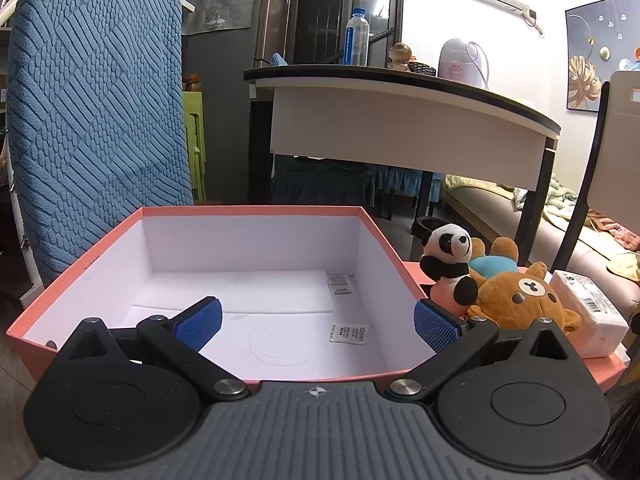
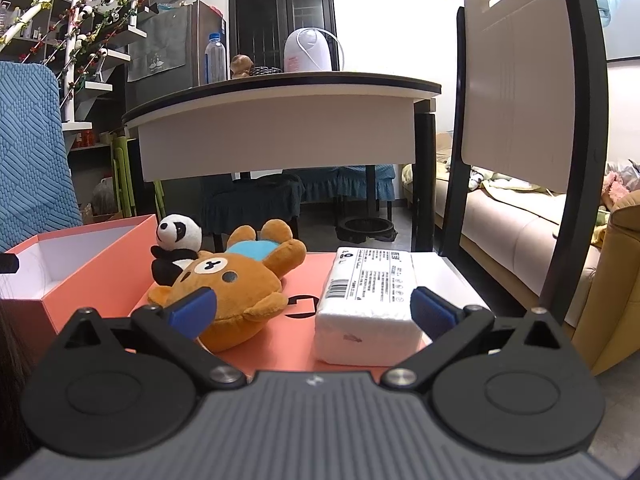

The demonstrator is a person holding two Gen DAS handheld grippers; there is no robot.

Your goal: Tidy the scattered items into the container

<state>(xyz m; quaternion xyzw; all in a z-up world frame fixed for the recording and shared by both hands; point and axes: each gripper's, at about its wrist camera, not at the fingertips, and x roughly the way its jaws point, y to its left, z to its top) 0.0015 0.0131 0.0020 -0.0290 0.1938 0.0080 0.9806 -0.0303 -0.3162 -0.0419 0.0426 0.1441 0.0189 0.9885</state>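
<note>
My left tongs (image 1: 318,322) hang wide open over the empty pink box (image 1: 248,211), my right tongs (image 2: 314,308) are open too, with the teddy bear (image 2: 236,284), panda (image 2: 180,236) and tissue pack (image 2: 370,292) lying just beside the box.

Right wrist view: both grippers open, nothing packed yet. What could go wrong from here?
1. The right gripper faces both the bear and the tissue pack; closing here may catch neither squarely.
2. The panda leans against the bear, so lifting the bear could topple it, perhaps off the lid.
3. The left gripper hangs over the box, possibly blocking a drop.
</note>
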